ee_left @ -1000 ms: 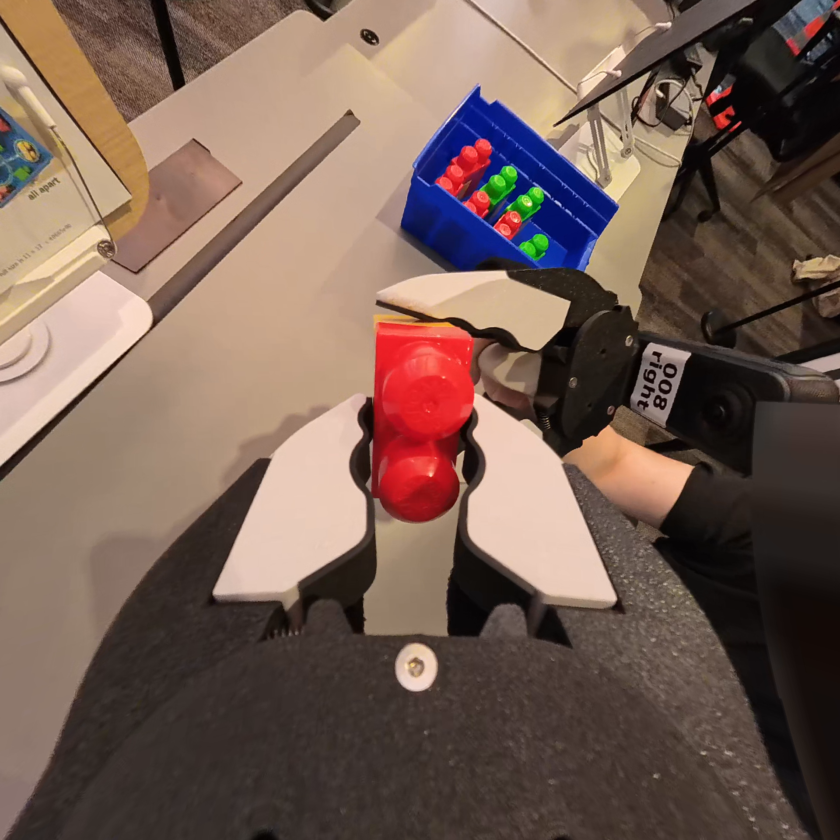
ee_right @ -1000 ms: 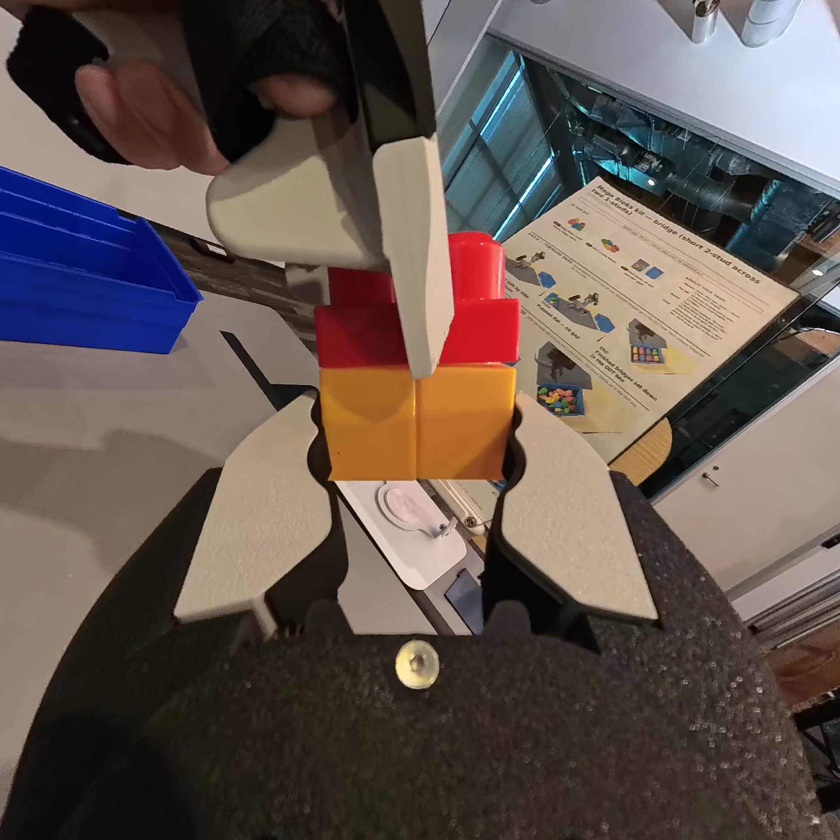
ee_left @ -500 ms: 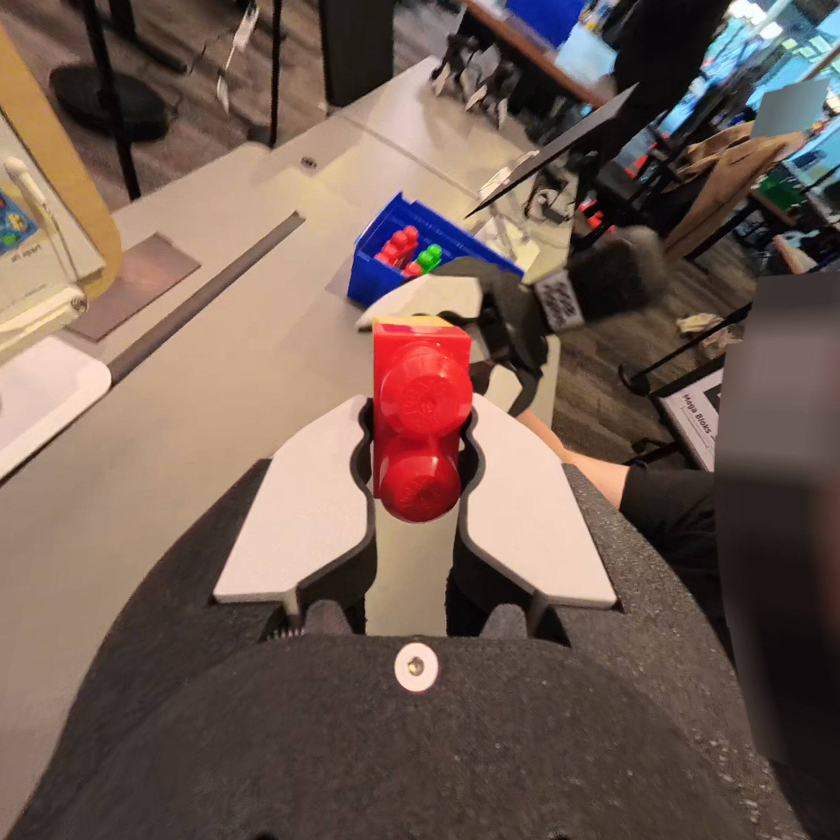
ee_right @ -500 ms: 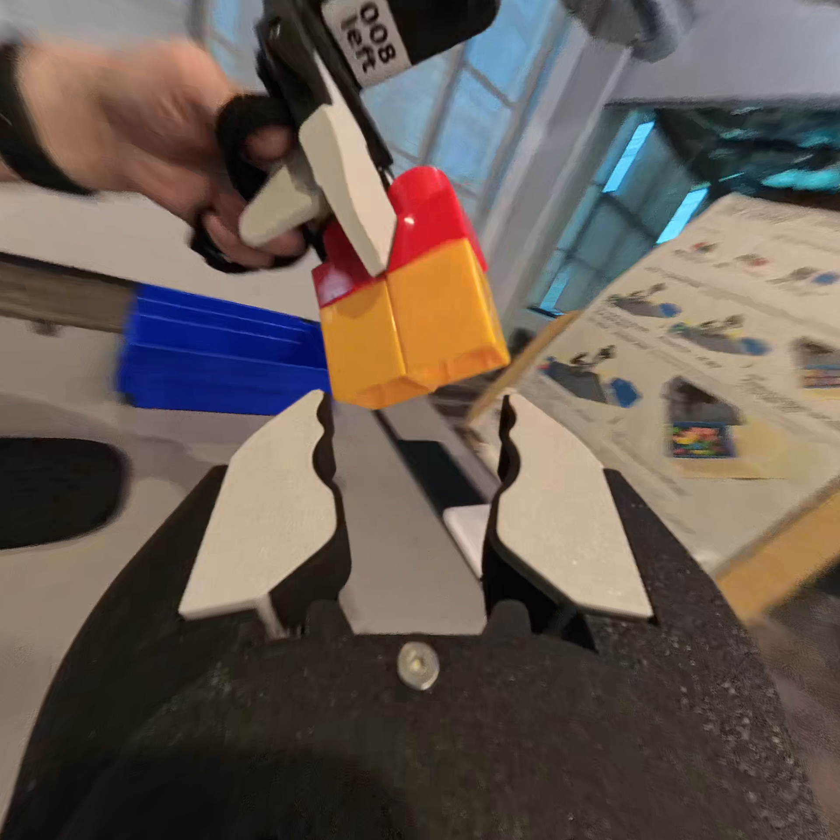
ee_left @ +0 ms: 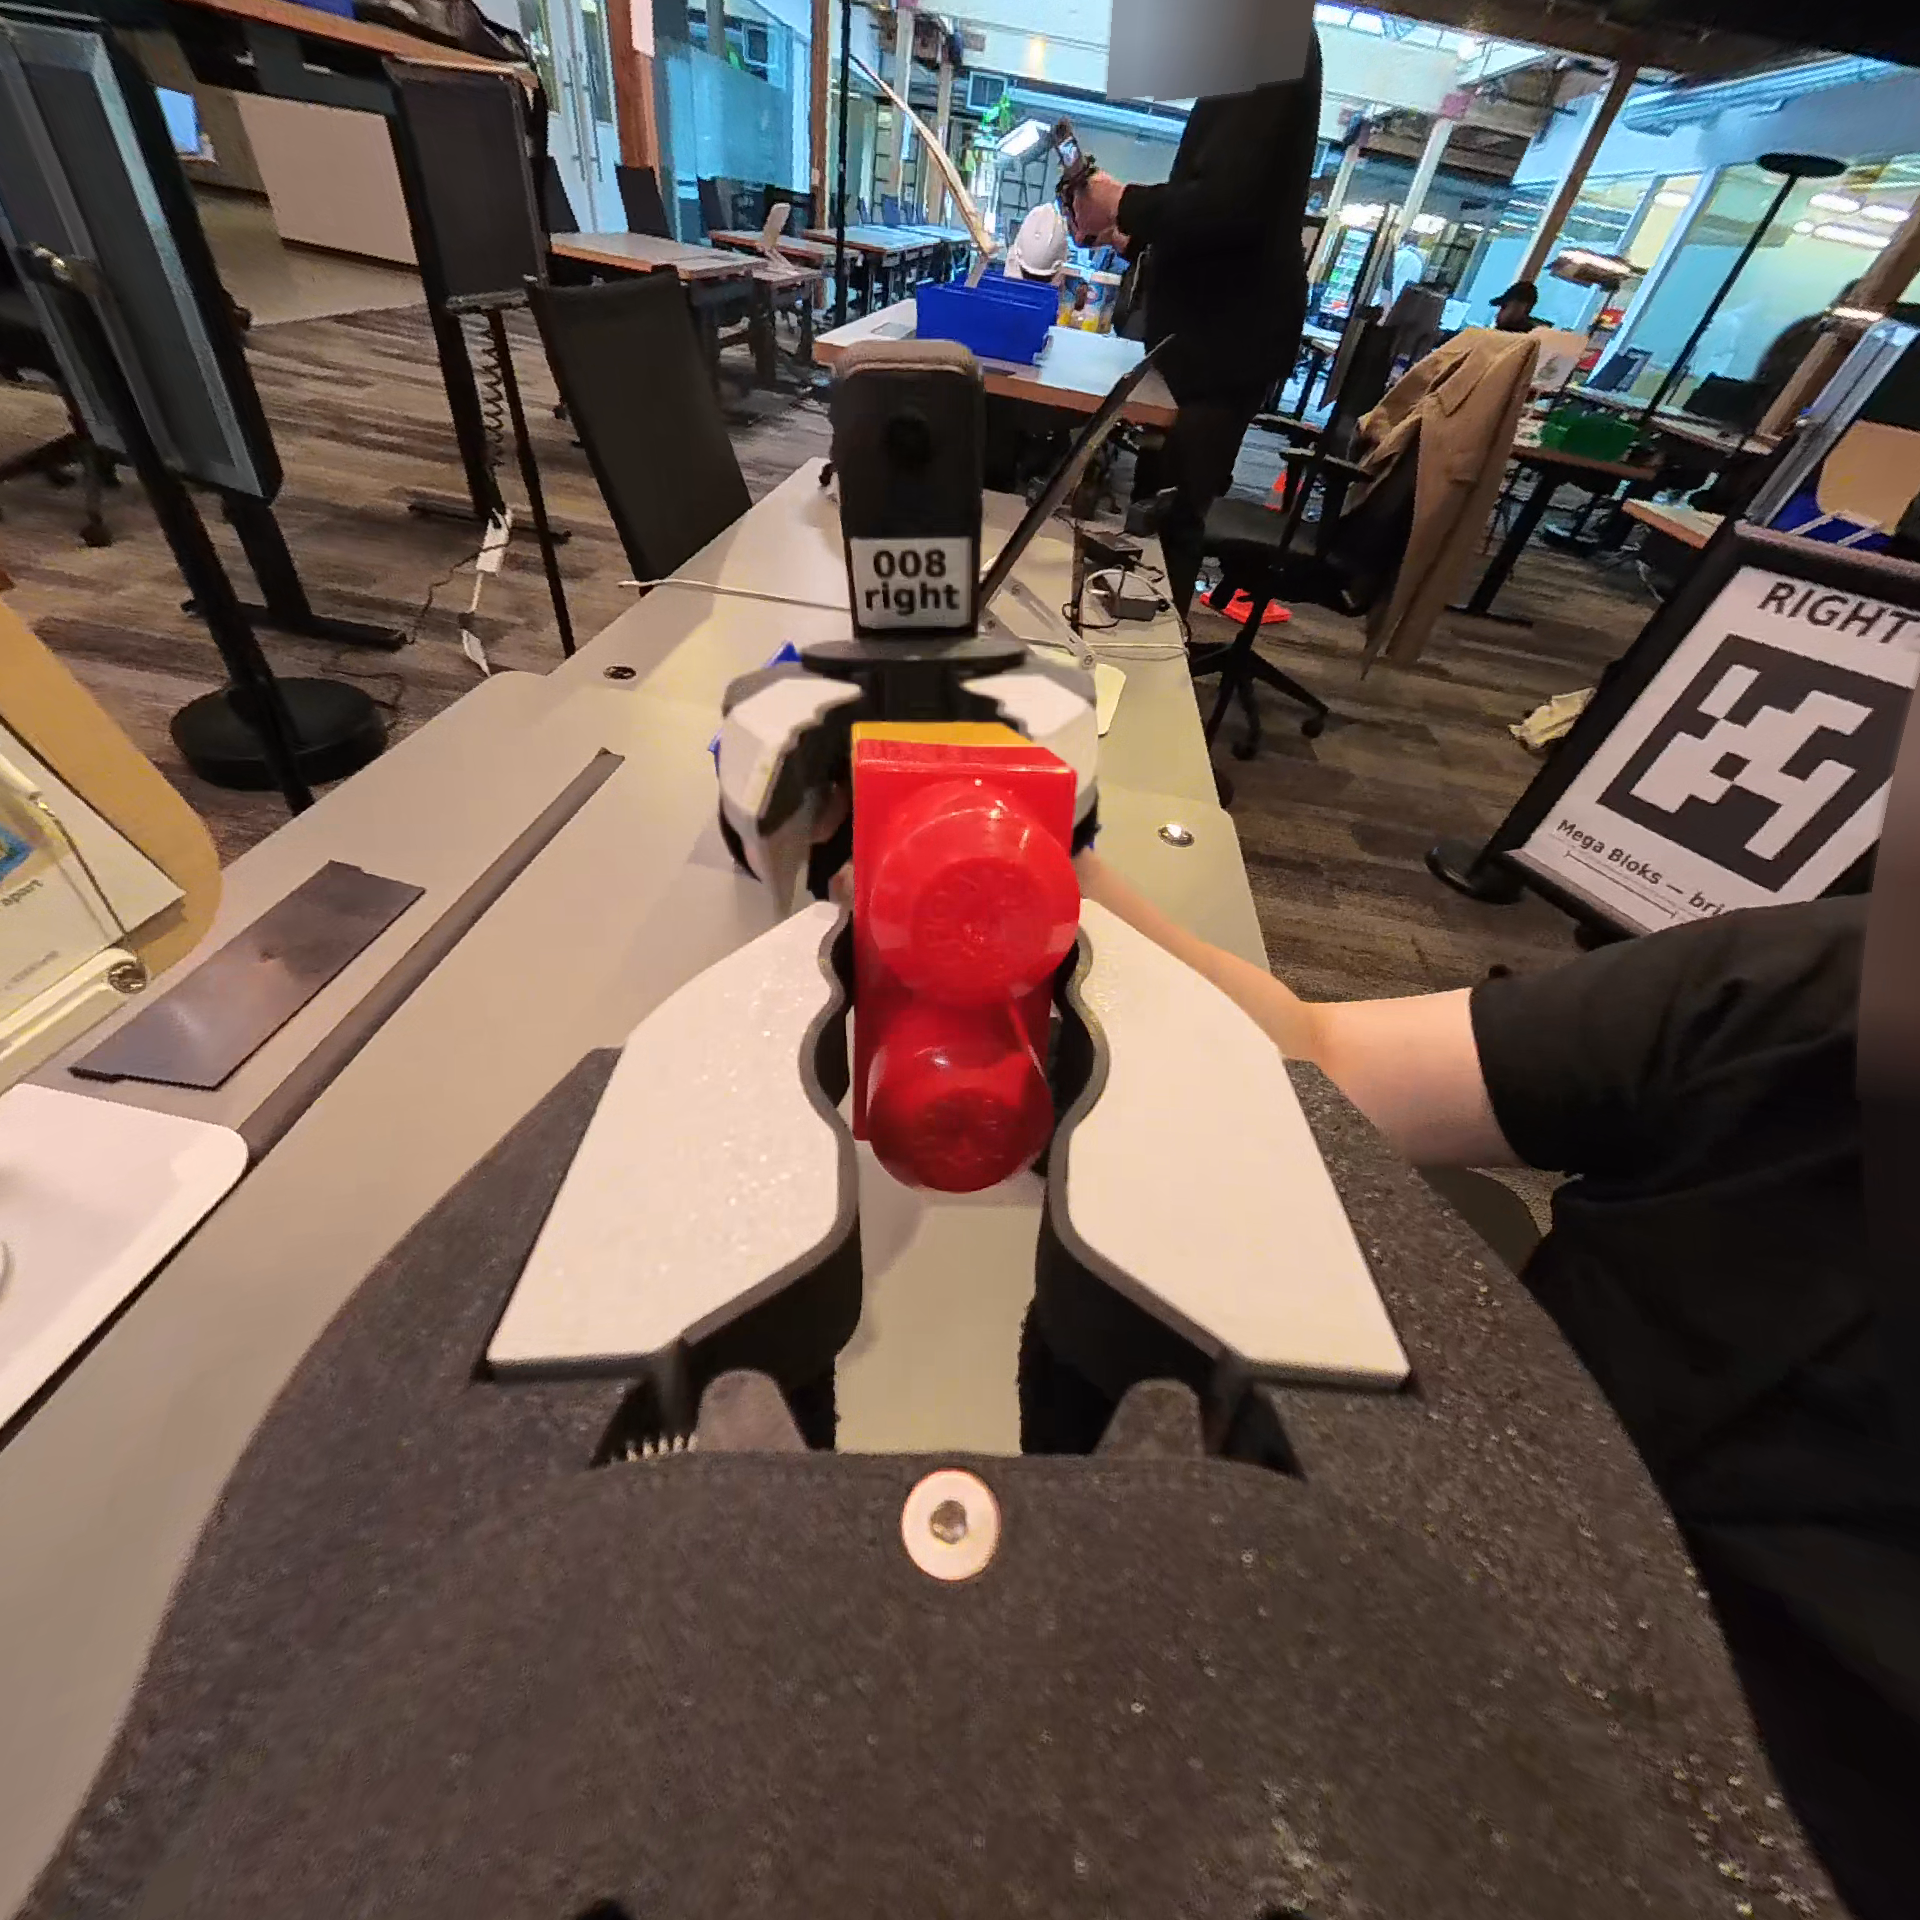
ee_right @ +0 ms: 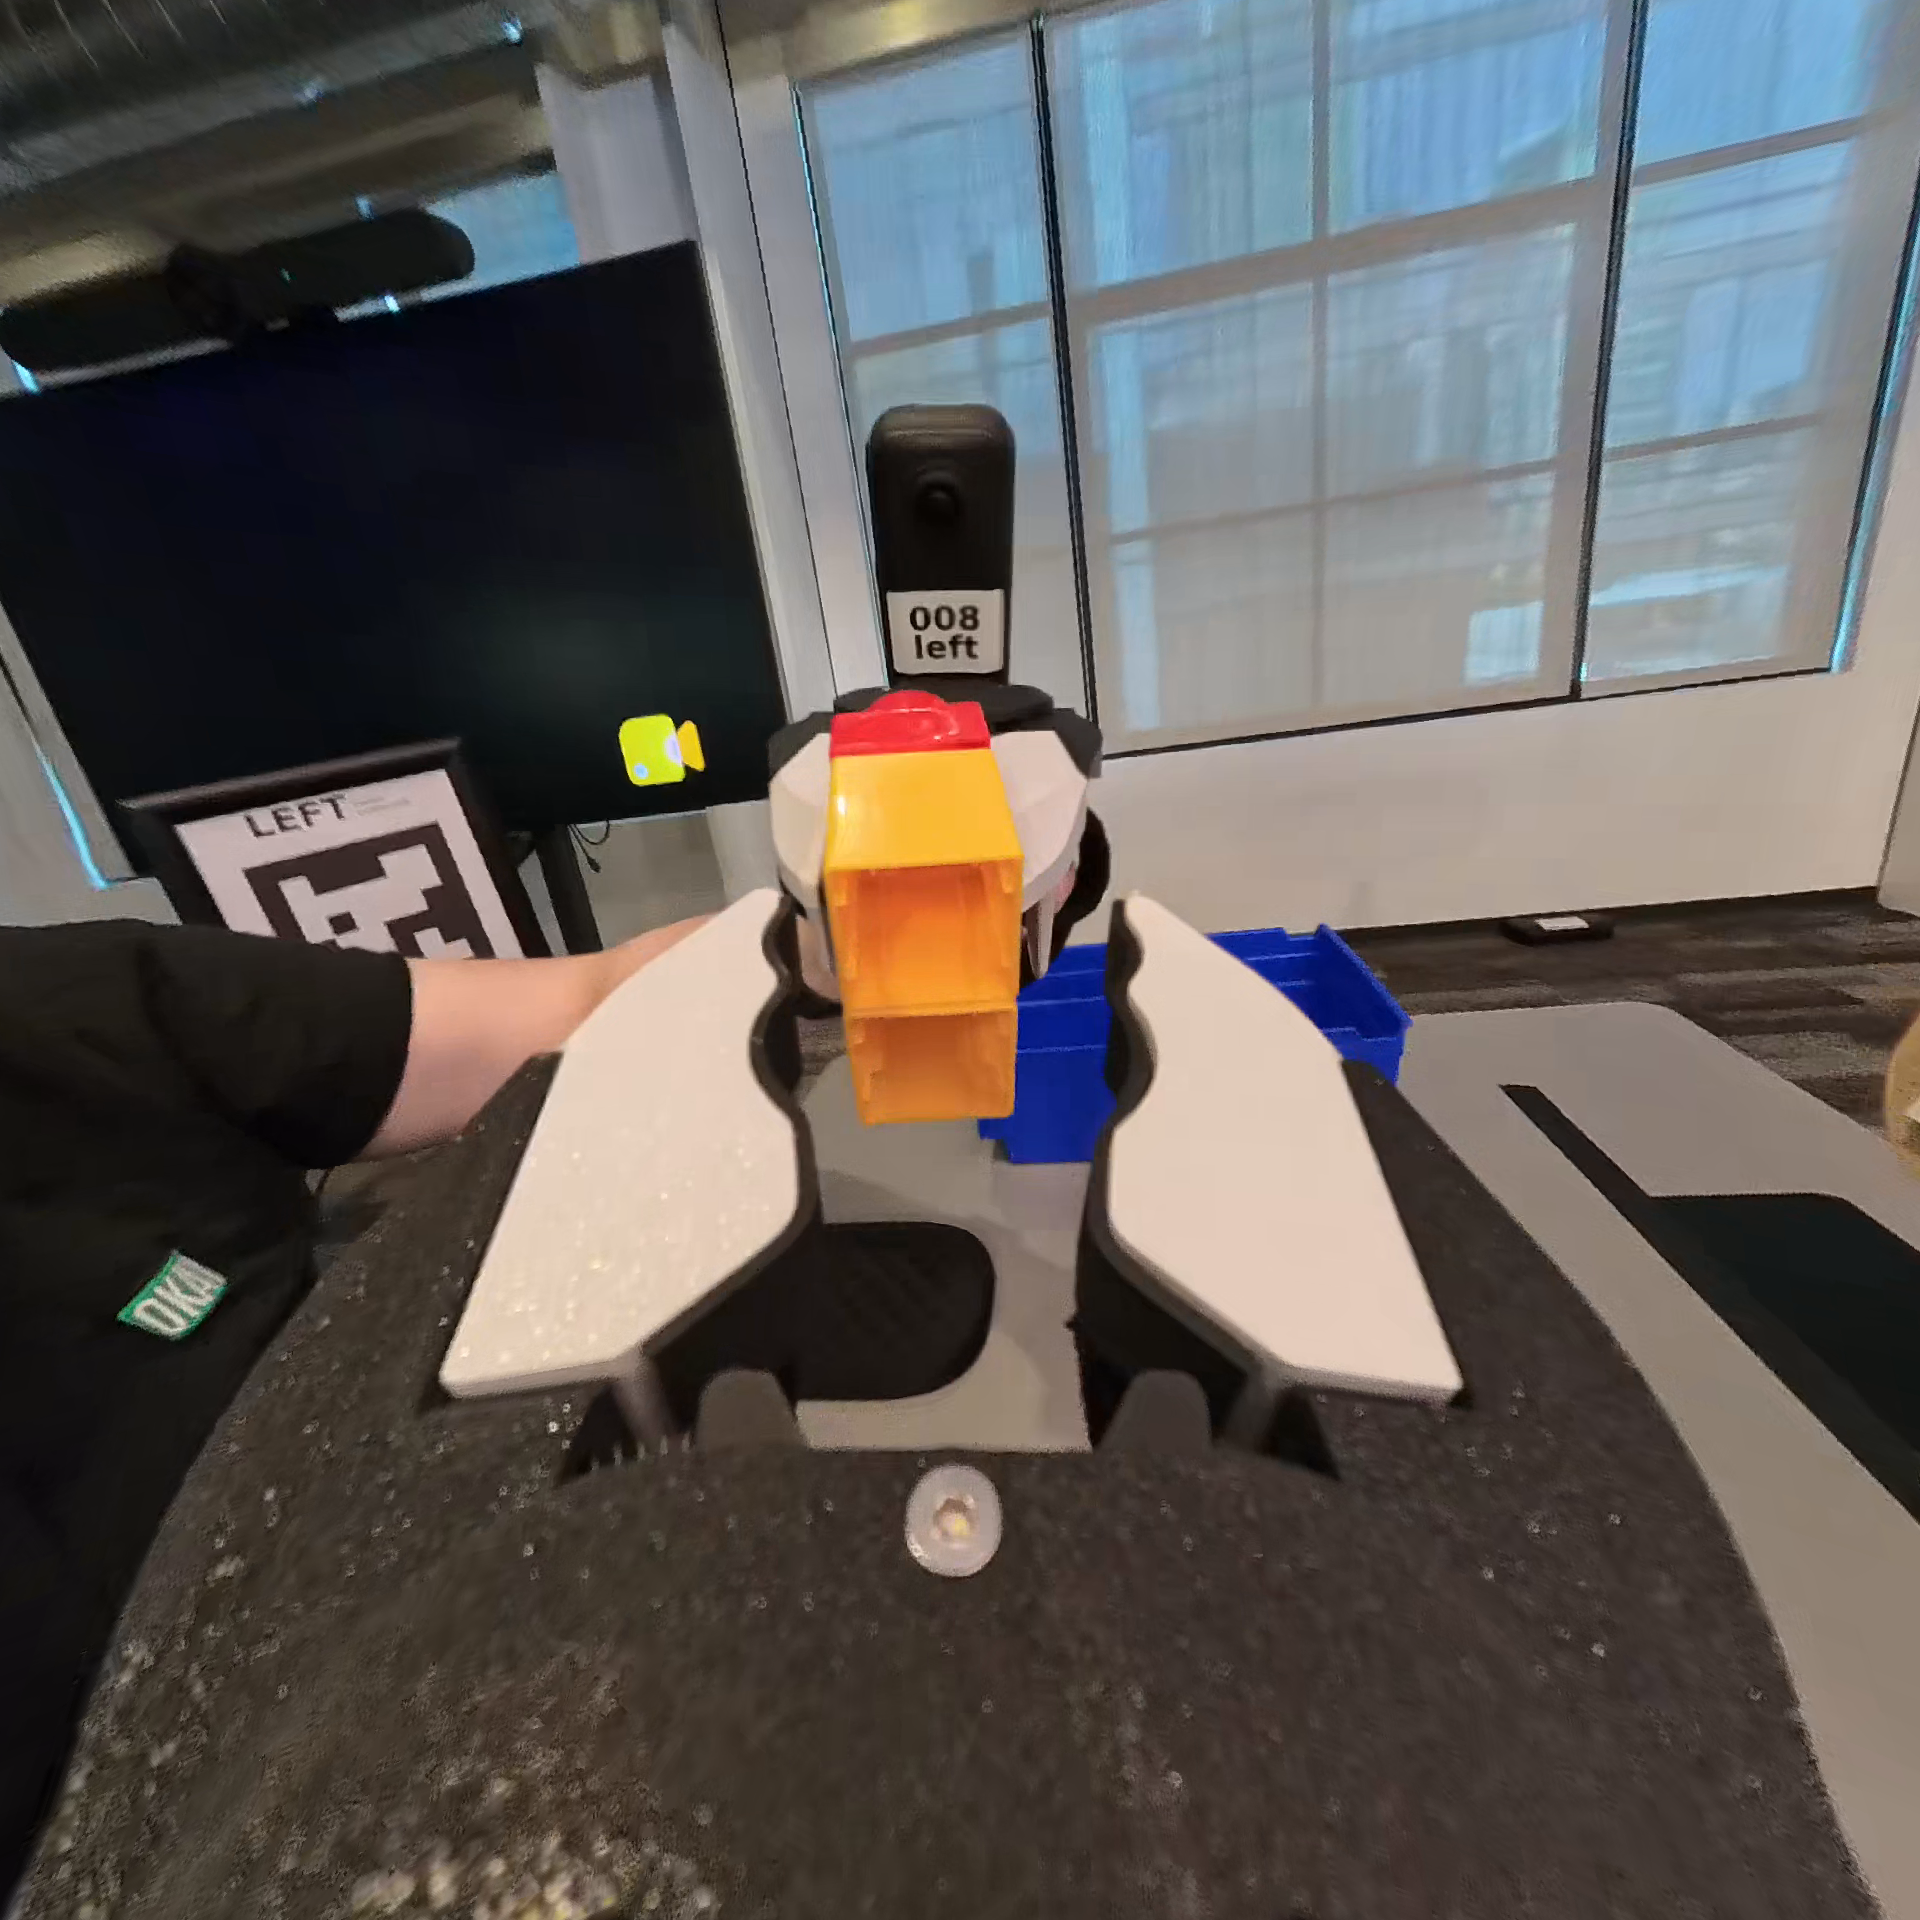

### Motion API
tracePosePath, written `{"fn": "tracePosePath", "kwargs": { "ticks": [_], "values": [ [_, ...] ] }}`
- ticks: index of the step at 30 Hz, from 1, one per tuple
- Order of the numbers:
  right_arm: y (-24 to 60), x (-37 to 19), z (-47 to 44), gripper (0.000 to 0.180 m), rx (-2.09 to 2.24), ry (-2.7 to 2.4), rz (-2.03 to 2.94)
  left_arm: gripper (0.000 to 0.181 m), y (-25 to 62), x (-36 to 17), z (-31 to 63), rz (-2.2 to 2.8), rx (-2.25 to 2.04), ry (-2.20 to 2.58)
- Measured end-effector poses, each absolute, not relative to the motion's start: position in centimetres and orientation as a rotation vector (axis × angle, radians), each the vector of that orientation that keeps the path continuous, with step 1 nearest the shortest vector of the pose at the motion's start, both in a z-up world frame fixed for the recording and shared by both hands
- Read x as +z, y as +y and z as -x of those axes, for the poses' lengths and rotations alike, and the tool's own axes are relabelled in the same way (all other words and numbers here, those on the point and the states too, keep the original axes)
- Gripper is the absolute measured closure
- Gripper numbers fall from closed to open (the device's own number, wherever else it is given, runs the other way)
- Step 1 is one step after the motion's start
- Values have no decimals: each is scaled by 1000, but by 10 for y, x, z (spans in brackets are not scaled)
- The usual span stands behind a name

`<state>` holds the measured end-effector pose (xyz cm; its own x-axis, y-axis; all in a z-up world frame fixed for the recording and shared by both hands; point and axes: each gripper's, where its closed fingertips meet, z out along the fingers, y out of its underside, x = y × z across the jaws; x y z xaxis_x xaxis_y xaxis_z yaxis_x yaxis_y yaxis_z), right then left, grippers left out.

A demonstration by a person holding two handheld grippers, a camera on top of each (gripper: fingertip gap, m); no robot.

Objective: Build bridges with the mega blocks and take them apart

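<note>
Gripping a red two-stud plastic block (ee_left: 961, 940) between its white fingers, the left gripper (ee_left: 954, 1023) holds it up above the grey table (ee_left: 436, 852), studs pointing back at the camera. An orange-yellow two-stud plastic block (ee_right: 925, 935) is snapped under the red one; the right wrist view shows its hollow underside facing the camera. The right gripper (ee_right: 951, 1023) sits spread apart, white fingers (ee_right: 665, 1132) on either side of the orange-yellow block's near end with visible gaps, not touching it. The two grippers face each other head on, block pair between them, each with a black camera stalk upright behind the fingers. A blue plastic bin (ee_right: 1299, 997) rests on the table just behind the blocks in the right wrist view; contents hidden. A forearm in a black sleeve (ee_left: 1662, 1049) reaches in from the right in the left wrist view. A dark strip (ee_left: 249, 977) lies flat on the table at the left.
</note>
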<state>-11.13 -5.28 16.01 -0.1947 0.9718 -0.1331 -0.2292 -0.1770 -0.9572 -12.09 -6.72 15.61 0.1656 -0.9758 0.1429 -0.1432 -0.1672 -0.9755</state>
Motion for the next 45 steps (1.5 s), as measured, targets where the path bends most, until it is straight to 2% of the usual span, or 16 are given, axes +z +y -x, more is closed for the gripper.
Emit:
{"fn": "tracePosePath", "kwargs": {
  "ticks": [2,5,18,21,31,45],
  "values": [
    [-54,159,118,128,1532,-1071,1040,145,-68,156,120,1504,-1122,1127],
    [-63,163,120,144,1571,-1091,992,145,-70,153,118,1514,-1146,1128],
    [-67,163,117,144,1490,-1144,995,140,-75,155,118,1528,-1082,1163],
    [-67,162,117,144,1495,-1145,998,145,-73,156,119,1531,-1066,1152],
    [-69,157,116,145,1502,-1177,1055,145,-77,147,118,1616,-1227,1162],
    [-64,151,112,146,1549,-1175,1088,145,-72,139,113,1666,-1243,1178]
  ]
}}
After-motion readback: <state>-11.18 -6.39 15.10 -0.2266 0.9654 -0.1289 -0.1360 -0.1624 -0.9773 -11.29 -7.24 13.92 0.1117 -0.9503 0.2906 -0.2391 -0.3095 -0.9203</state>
